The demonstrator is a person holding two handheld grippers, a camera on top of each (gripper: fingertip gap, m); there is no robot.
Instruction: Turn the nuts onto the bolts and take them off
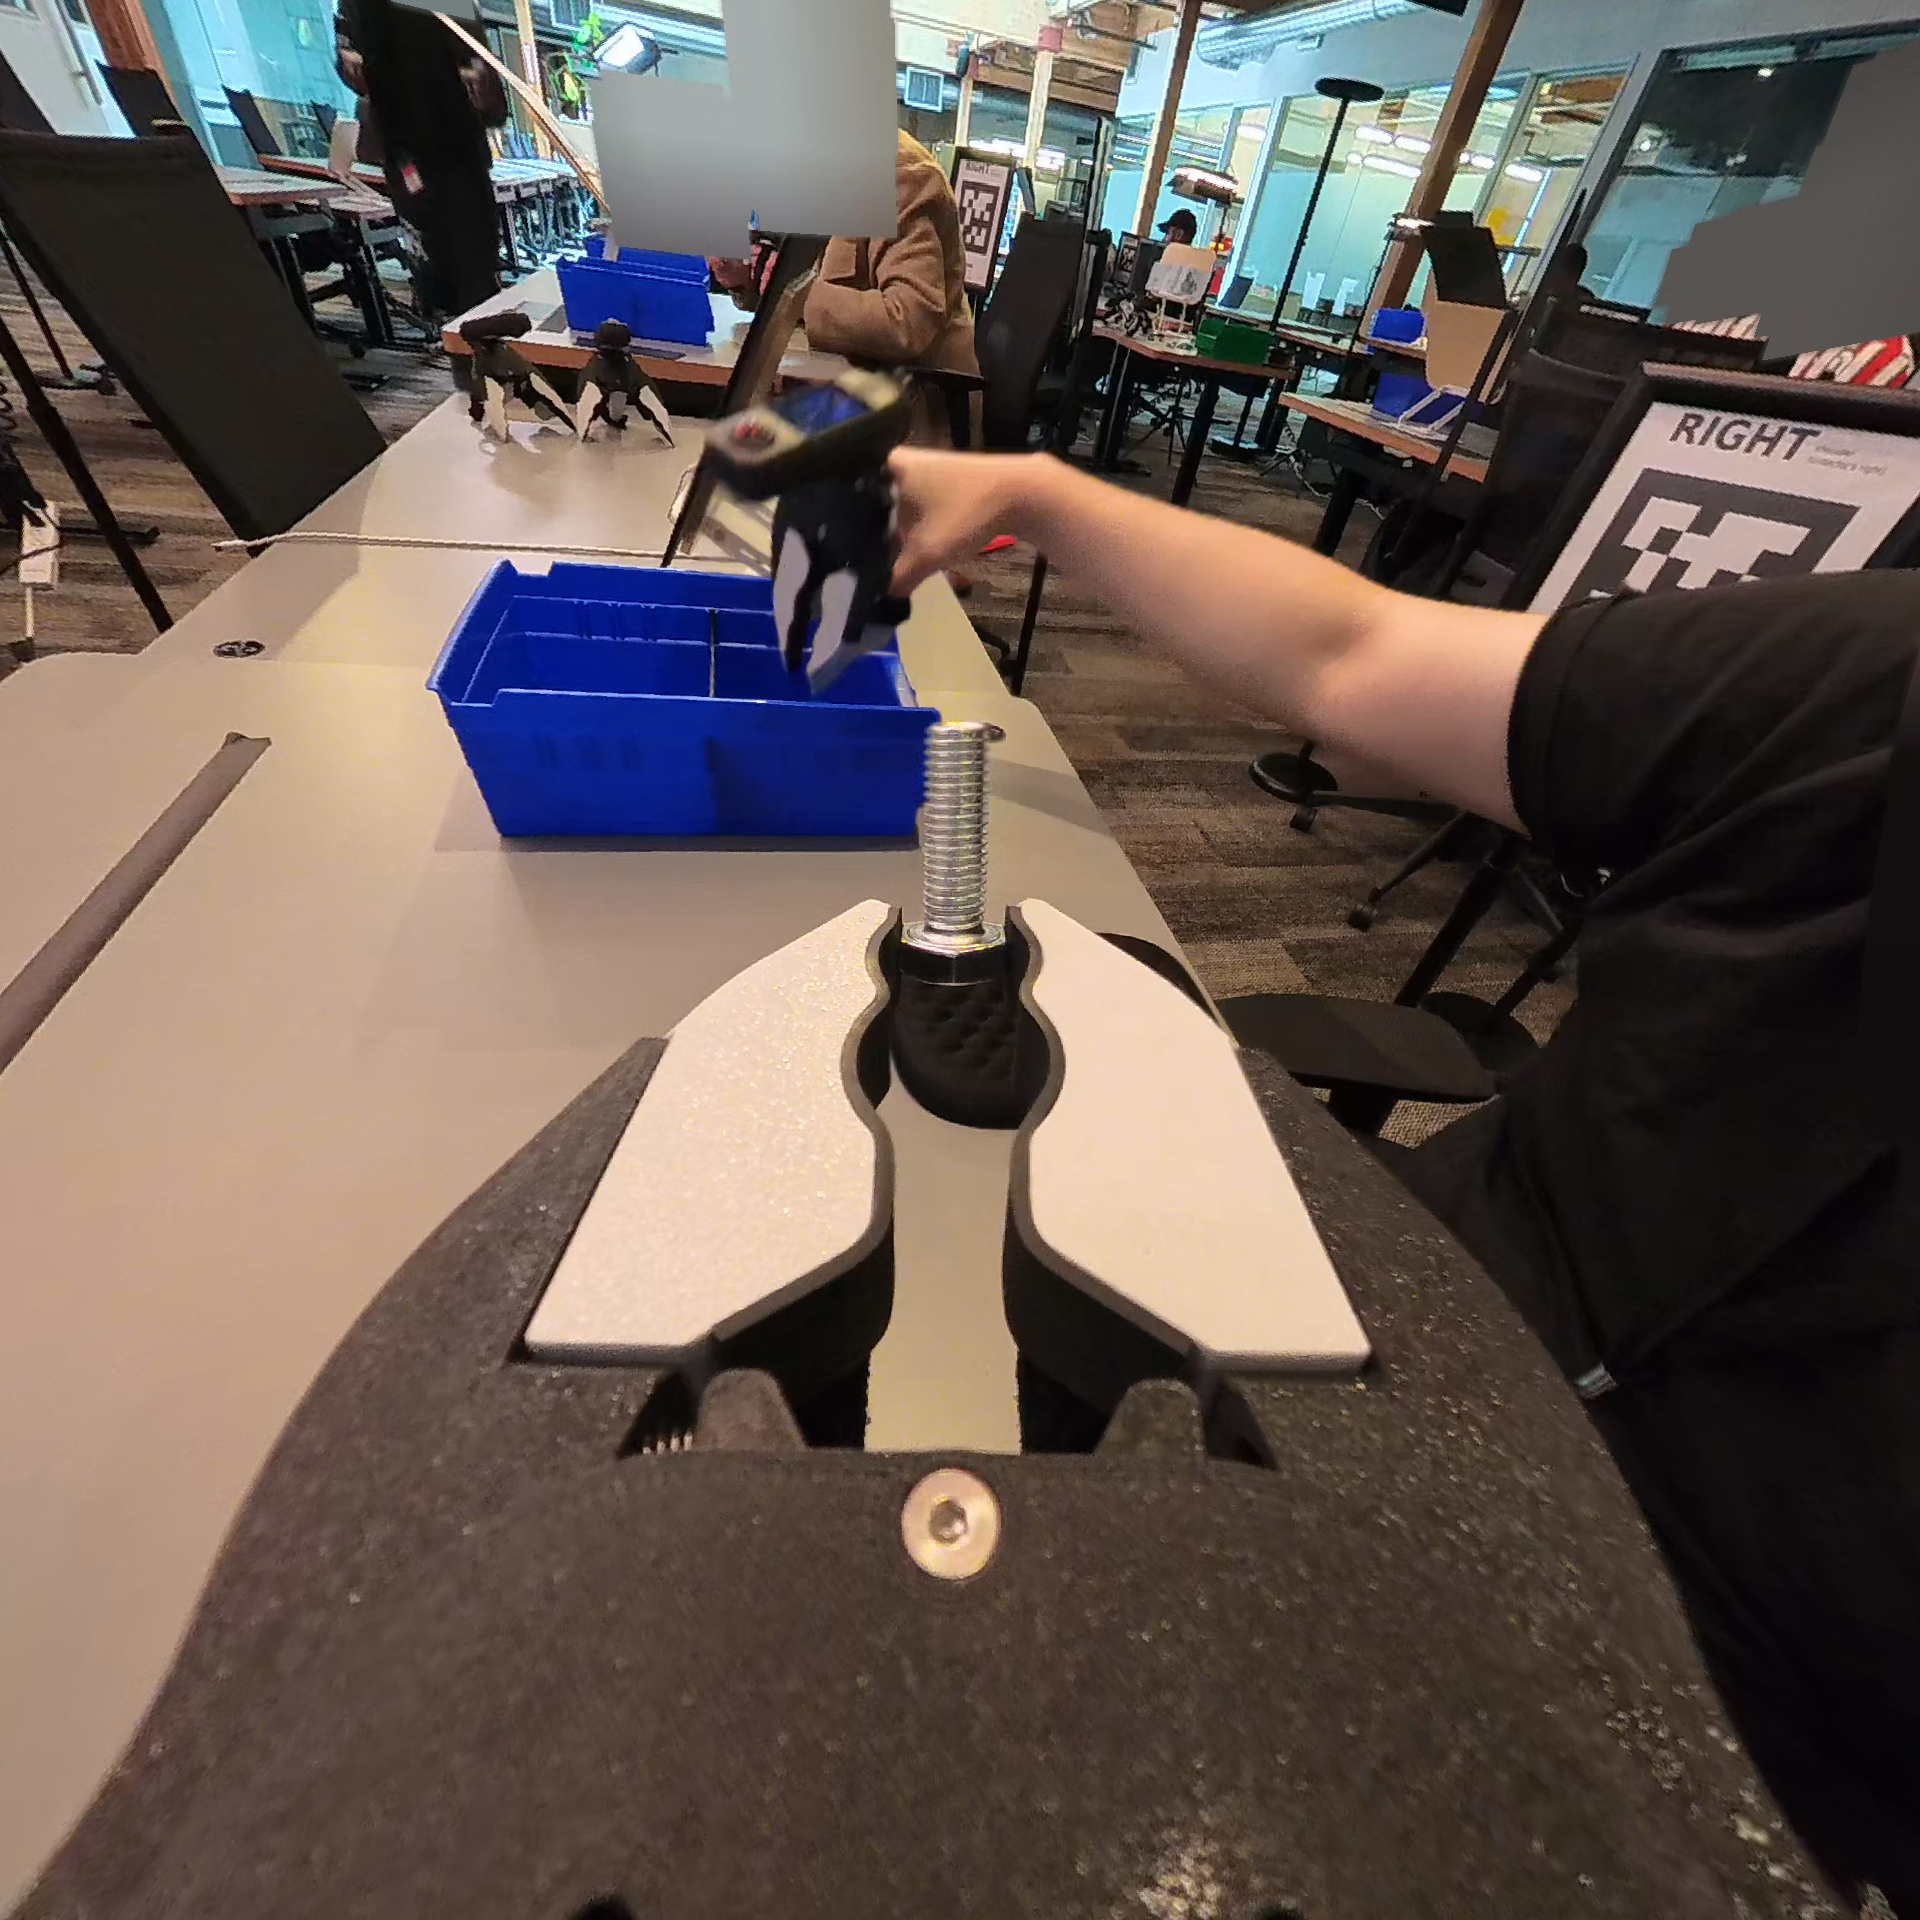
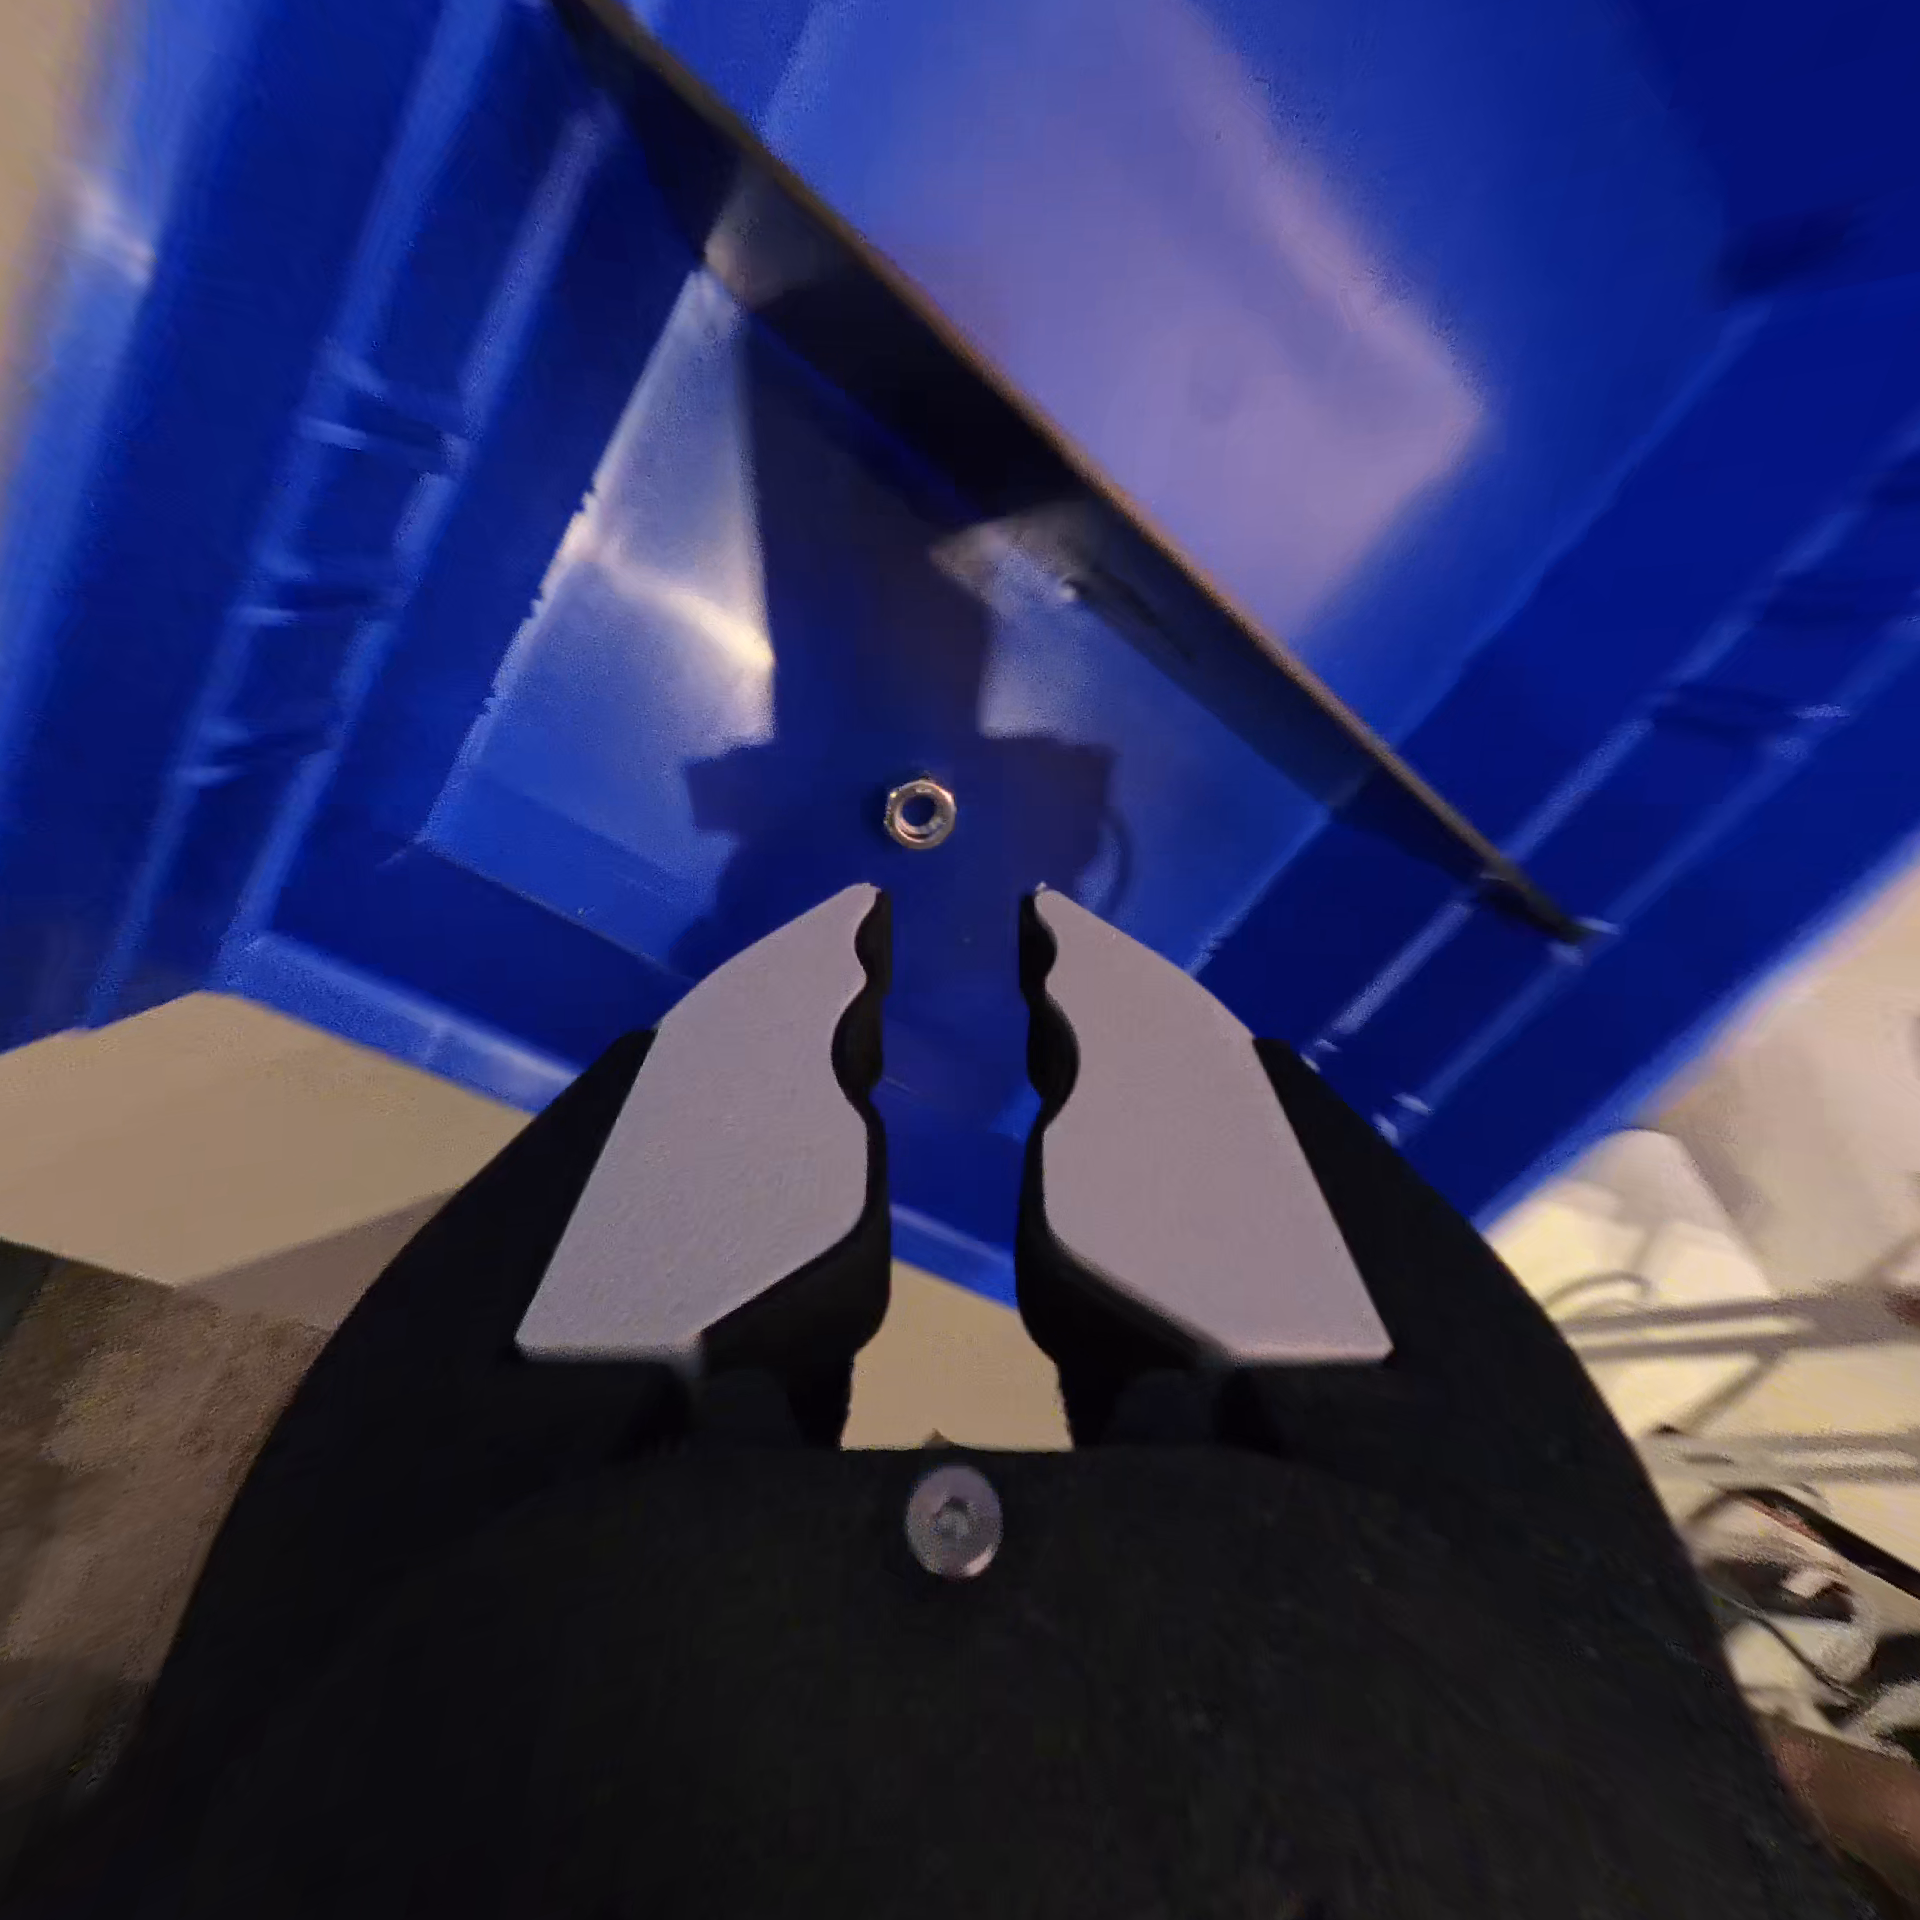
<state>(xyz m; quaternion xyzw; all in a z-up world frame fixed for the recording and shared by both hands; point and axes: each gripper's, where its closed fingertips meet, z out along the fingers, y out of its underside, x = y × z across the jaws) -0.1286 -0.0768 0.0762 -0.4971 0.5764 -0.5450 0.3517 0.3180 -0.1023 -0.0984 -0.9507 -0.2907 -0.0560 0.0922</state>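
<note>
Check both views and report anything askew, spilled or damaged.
Nothing stands out. The left gripper holds the bolt upright by its head; one nut lies flat in the blue bin, below the open right gripper.

A shiny silver threaded steel bolt (image 1: pixel 957 831) stands upright, head down and clamped, its bare threads pointing to twelve o'clock. A small silver hexagonal steel nut (image 2: pixel 918 814) lies flat on the blue floor, hole up, at twelve o'clock, apart.
</note>
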